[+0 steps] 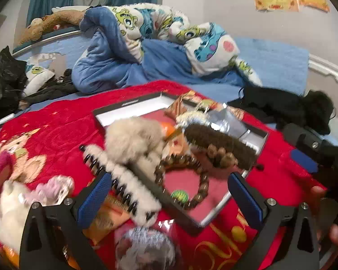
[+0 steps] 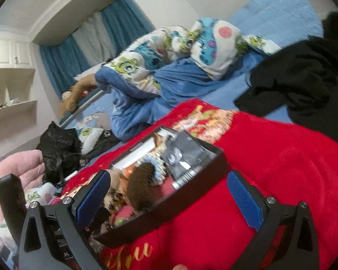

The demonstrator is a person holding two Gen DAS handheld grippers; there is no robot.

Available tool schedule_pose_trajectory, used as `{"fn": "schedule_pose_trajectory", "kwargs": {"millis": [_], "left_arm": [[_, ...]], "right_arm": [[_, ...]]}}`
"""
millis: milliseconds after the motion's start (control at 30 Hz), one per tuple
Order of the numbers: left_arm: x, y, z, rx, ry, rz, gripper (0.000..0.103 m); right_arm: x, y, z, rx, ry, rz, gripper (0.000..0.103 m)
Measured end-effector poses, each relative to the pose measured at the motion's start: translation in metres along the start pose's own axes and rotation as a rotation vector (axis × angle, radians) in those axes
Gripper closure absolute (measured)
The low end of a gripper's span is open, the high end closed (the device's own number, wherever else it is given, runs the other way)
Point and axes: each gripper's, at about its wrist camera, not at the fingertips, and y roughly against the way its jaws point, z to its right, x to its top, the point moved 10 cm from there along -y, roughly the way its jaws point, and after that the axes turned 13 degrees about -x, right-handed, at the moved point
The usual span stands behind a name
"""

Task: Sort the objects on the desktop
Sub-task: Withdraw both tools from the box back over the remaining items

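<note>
The left gripper hovers with its jaws wide apart and empty above a black-rimmed tray on the red blanket. A wooden bead bracelet lies in the tray; a white furry hair claw leans over its rim. The right gripper is likewise spread wide, empty.

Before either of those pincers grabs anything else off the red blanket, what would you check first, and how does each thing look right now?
1. Left gripper open, nothing held: ok.
2. Right gripper open, nothing held: ok.
3. Black box has bare floor left for more items: ok.
4. White fluffy hair clip fully inside the box: not ok, it lies across the near rim.
5. Wooden bead bracelet inside the box: ok.
6. Sharp picture for aiming: not ok, both views are blurred.
</note>
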Motion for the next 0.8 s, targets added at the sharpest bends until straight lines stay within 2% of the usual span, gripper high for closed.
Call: {"fn": "schedule_pose_trajectory", "kwargs": {"millis": [100, 167, 233, 333, 500, 633, 800], "left_arm": [[-0.01, 0.006, 0.007, -0.002, 0.001, -0.036, 0.0], [-0.015, 0.018, 0.007, 0.045, 0.004, -0.014, 0.0], [-0.019, 0.031, 0.013, 0.034, 0.006, 0.006, 0.0], [-0.03, 0.044, 0.02, 0.031, 0.001, -0.009, 0.0], [-0.04, 0.067, 0.027, 0.065, -0.016, -0.009, 0.0], [-0.051, 0.084, 0.025, 0.049, 0.002, -0.035, 0.0], [-0.06, 0.112, 0.02, 0.082, -0.052, -0.042, 0.0]], "right_arm": [[-0.003, 0.009, 0.011, -0.047, -0.027, 0.004, 0.0], [-0.006, 0.017, 0.015, -0.056, -0.04, 0.001, 0.0], [-0.015, 0.028, 0.019, -0.062, -0.053, -0.014, 0.0], [-0.025, 0.044, 0.019, -0.075, -0.046, -0.019, 0.0], [-0.039, 0.066, 0.011, -0.087, 0.007, -0.03, 0.0], [-0.052, 0.079, -0.002, -0.082, 0.086, -0.05, 0.0], [-0.07, 0.085, -0.019, -0.06, 0.168, -0.1, 0.0]]}}
